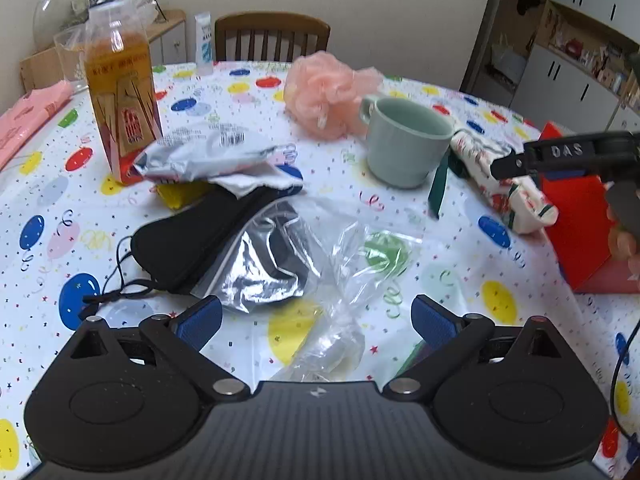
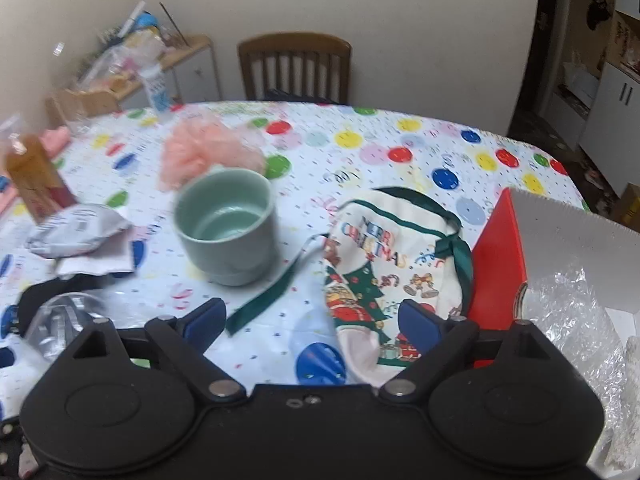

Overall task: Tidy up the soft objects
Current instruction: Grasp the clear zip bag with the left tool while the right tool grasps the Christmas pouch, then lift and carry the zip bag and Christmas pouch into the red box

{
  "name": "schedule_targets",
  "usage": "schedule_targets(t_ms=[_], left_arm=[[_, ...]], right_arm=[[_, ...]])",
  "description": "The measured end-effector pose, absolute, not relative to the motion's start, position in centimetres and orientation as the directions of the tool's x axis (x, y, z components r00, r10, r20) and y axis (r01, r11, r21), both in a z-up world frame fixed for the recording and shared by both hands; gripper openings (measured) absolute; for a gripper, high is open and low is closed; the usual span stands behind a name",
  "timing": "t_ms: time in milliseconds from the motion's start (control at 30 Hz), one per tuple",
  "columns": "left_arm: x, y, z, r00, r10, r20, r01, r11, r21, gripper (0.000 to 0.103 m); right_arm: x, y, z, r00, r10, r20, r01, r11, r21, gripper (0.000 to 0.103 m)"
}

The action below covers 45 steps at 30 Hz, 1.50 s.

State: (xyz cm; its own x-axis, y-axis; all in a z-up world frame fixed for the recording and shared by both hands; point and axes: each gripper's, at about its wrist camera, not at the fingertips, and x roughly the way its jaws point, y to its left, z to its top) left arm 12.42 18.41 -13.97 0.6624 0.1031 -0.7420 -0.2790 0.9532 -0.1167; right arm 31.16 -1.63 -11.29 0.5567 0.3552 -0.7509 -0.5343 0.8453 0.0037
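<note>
Above the desk (image 1: 460, 240), the left hand-held gripper (image 1: 316, 320) is hovering with jaws apart over a clear plastic bag (image 1: 304, 264). The right hand-held gripper (image 2: 312, 320), also spread wide and holding nothing, is hanging over the Christmas pouch (image 2: 384, 256) lying beside the green mug (image 2: 228, 224).
</note>
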Motion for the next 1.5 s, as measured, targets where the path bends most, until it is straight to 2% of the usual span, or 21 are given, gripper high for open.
schedule_targets(t_ms=[467, 533, 733, 800, 933, 967, 1067, 1167, 1500], left_arm=[[13.7, 18.1, -16.8, 0.605, 0.118, -0.787, -0.285, 0.956, -0.075, 0.100], [13.7, 17.9, -16.8, 0.609, 0.121, -0.784, -0.282, 0.957, -0.071, 0.097], [14.0, 17.7, -16.8, 0.595, 0.127, -0.794, -0.285, 0.957, -0.061, 0.075], [14.0, 17.7, -16.9, 0.588, 0.126, -0.799, -0.286, 0.956, -0.059, 0.064], [14.0, 17.6, -17.1, 0.577, 0.132, -0.806, -0.286, 0.957, -0.048, 0.054], [14.0, 17.6, -17.1, 0.576, 0.132, -0.806, -0.289, 0.956, -0.050, 0.050], [14.1, 17.9, -17.1, 0.577, 0.121, -0.807, -0.295, 0.953, -0.069, 0.041], [14.1, 17.9, -17.0, 0.579, 0.122, -0.806, -0.301, 0.951, -0.072, 0.040], [14.1, 17.4, -16.2, 0.601, 0.137, -0.787, -0.285, 0.957, -0.052, 0.036]], right_arm=[[34.6, 0.3, -15.1, 0.553, 0.219, -0.804, -0.475, 0.875, -0.089, 0.079], [34.9, 0.4, -15.5, 0.551, 0.206, -0.809, -0.472, 0.876, -0.098, 0.076], [35.3, 0.3, -16.2, 0.547, 0.185, -0.816, -0.452, 0.886, -0.102, 0.063], [35.3, 0.3, -16.3, 0.546, 0.184, -0.818, -0.451, 0.887, -0.101, 0.056], [35.2, 0.2, -16.3, 0.548, 0.193, -0.814, -0.453, 0.886, -0.095, 0.043], [35.2, 0.2, -16.2, 0.549, 0.198, -0.812, -0.455, 0.886, -0.091, 0.037], [35.0, 0.1, -15.9, 0.555, 0.207, -0.806, -0.456, 0.886, -0.086, 0.028], [34.8, 0.0, -15.5, 0.556, 0.226, -0.800, -0.464, 0.883, -0.073, 0.020], [33.3, -0.9, -12.7, 0.586, 0.299, -0.753, -0.486, 0.873, -0.032, 0.011]])
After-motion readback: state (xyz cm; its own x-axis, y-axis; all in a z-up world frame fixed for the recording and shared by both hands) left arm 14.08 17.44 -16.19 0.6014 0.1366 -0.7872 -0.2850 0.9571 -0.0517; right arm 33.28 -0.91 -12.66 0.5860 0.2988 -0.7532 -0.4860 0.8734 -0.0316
